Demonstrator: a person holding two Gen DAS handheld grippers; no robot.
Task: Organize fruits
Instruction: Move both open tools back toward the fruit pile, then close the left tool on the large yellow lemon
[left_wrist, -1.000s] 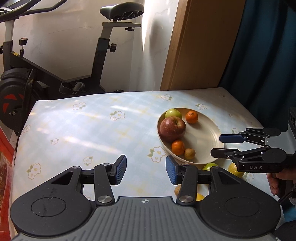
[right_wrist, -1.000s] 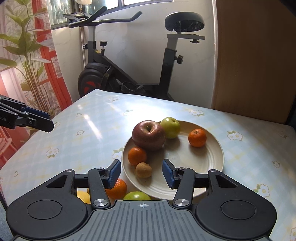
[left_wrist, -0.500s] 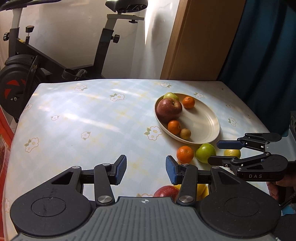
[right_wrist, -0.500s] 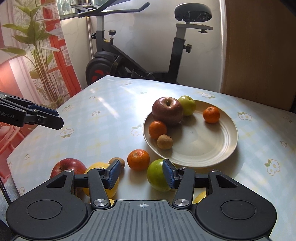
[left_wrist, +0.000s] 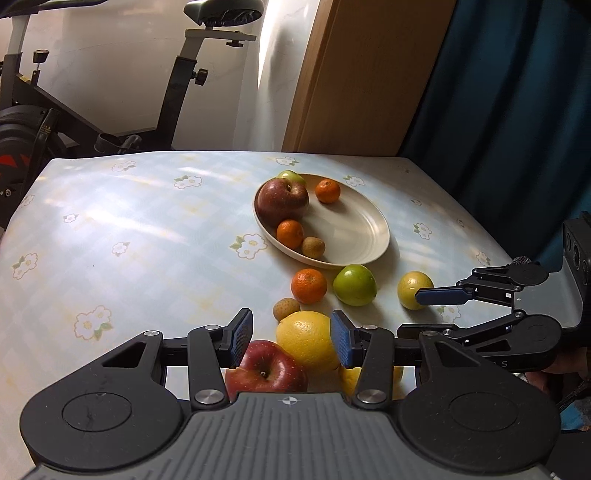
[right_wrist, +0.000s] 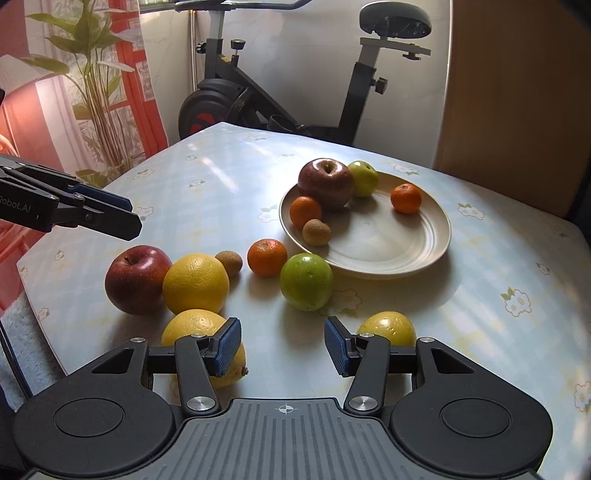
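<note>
Both claws pulled back, 7 loose fruits (right_wrist: 306, 281) revealed (table)

Both grippers (left_wrist: 291, 341) farther from plate (left_wrist: 369, 236)

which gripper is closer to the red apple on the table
Left. The left gripper hangs right over the red apple; the right gripper sits further off, past the two yellow oranges.

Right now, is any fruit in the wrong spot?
Yes. Seven fruits sit loose on the table beside the plate: red apple, two oranges, small brown fruit, mandarin, green apple, yellow fruit. Nothing looks damaged.
</note>
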